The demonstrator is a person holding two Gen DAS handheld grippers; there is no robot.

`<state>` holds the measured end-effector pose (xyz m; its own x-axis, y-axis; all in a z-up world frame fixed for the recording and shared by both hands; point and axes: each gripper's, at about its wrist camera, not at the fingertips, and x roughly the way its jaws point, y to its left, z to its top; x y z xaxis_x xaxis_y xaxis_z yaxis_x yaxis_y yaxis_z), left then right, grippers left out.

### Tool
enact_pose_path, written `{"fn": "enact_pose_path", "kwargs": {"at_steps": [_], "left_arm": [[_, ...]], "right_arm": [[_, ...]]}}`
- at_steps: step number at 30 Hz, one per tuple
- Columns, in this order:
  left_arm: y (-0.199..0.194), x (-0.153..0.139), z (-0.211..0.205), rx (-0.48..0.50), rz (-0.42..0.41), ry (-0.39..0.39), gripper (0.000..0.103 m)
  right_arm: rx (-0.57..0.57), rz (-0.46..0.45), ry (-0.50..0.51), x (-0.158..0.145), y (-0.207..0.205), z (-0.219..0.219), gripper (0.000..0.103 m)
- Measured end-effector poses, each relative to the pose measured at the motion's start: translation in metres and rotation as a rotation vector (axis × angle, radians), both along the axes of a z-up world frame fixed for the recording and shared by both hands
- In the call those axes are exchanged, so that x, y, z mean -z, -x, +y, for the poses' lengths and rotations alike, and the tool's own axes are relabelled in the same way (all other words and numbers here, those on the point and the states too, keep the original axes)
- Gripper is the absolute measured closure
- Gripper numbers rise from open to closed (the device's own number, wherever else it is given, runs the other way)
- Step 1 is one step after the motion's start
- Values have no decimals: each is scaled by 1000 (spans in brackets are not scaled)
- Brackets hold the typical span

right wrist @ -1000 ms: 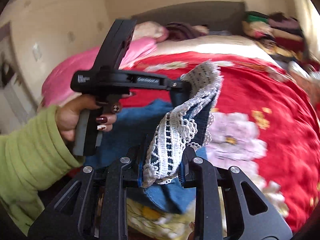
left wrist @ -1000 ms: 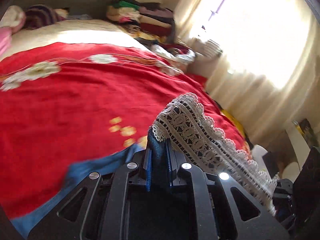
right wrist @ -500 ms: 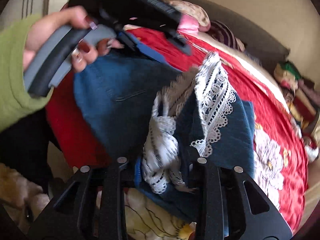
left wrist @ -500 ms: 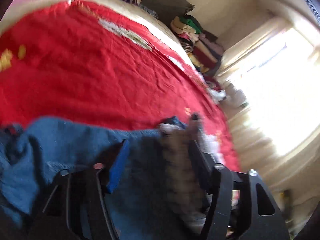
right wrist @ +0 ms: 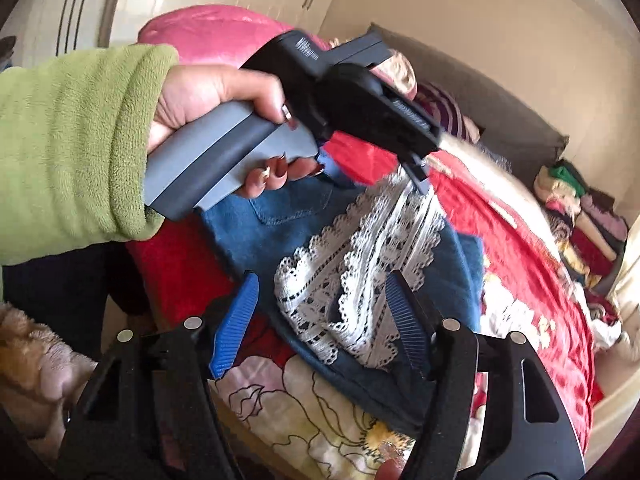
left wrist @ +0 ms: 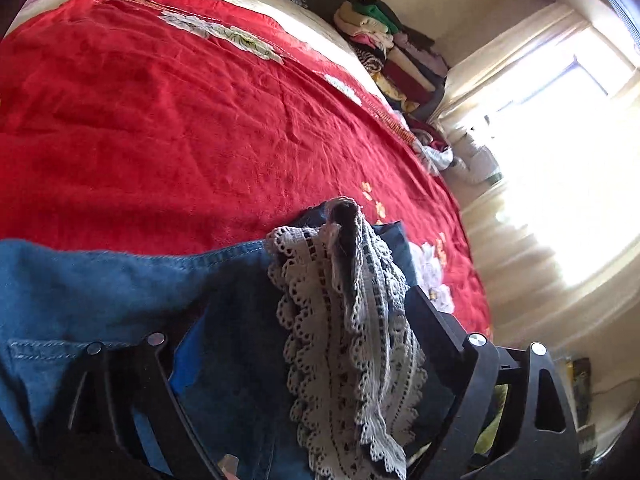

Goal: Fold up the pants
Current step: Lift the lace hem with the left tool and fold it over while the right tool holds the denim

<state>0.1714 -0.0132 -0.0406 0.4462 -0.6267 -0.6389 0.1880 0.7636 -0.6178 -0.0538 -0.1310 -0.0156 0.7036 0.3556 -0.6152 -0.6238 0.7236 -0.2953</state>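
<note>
The blue denim pants (right wrist: 280,236) with a white lace hem (right wrist: 360,272) lie bunched at the near edge of the bed, on its red bedspread (left wrist: 160,120). The right hand-held gripper (right wrist: 320,320) is spread wide, the lace lying loose between its blue-padded fingers (right wrist: 236,320). The left hand-held gripper (left wrist: 304,340) is also wide open, with denim and lace draped between its fingers. A stack of folded clothes (left wrist: 392,60) sits in the far corner.
</note>
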Motion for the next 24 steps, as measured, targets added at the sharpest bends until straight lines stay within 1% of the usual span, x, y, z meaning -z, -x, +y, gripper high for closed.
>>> {"fn": "enact_pose_path", "kwargs": {"at_steps": [1, 2, 3, 5, 7, 9, 11, 12, 13, 14, 15, 18, 20, 22, 23, 24], "left_arm": [[0, -1, -3, 4, -4, -4, 26], [3, 0, -4, 9, -5, -4, 35], [3, 0, -6, 15, -4, -2, 37], [3, 1, -9, 25, -7, -13, 38], [4, 1, -10, 29, -12, -24, 39], [5, 3, -9, 32, -10, -21, 39], [5, 4, -9, 34, -11, -25, 39], [6, 4, -8, 32, -11, -27, 39], [7, 4, -8, 31, -12, -30, 39], [7, 4, -8, 30, -13, -33, 39], [8, 4, -9, 30, -13, -35, 39], [9, 3, -9, 33, -13, -39, 40], [9, 3, -9, 32, -13, -46, 41], [8, 4, -9, 29, -13, -48, 41], [8, 4, -9, 28, -13, -51, 41], [8, 5, -10, 28, -12, -54, 41]], "right_arm": [[13, 19, -3, 5, -6, 4, 44], [27, 50, -34, 5, -10, 0, 44], [39, 67, -65, 3, -7, -4, 44], [62, 96, -117, -1, -12, -16, 44], [66, 118, -129, -4, -14, -26, 44], [68, 133, -123, -1, -18, -32, 53], [77, 155, -87, 4, -22, -33, 76], [71, 166, -77, 8, -27, -29, 82], [60, 178, -72, 10, -30, -27, 93], [42, 191, -71, 11, -29, -24, 99], [33, 214, -85, 10, -30, -22, 100], [0, 268, -194, -2, -32, -20, 100], [-11, 287, -221, -4, -33, -16, 100], [-24, 335, -259, 0, -34, -9, 100], [-19, 349, -261, 1, -34, -8, 99], [-21, 341, -252, 4, -34, -6, 98]]}}
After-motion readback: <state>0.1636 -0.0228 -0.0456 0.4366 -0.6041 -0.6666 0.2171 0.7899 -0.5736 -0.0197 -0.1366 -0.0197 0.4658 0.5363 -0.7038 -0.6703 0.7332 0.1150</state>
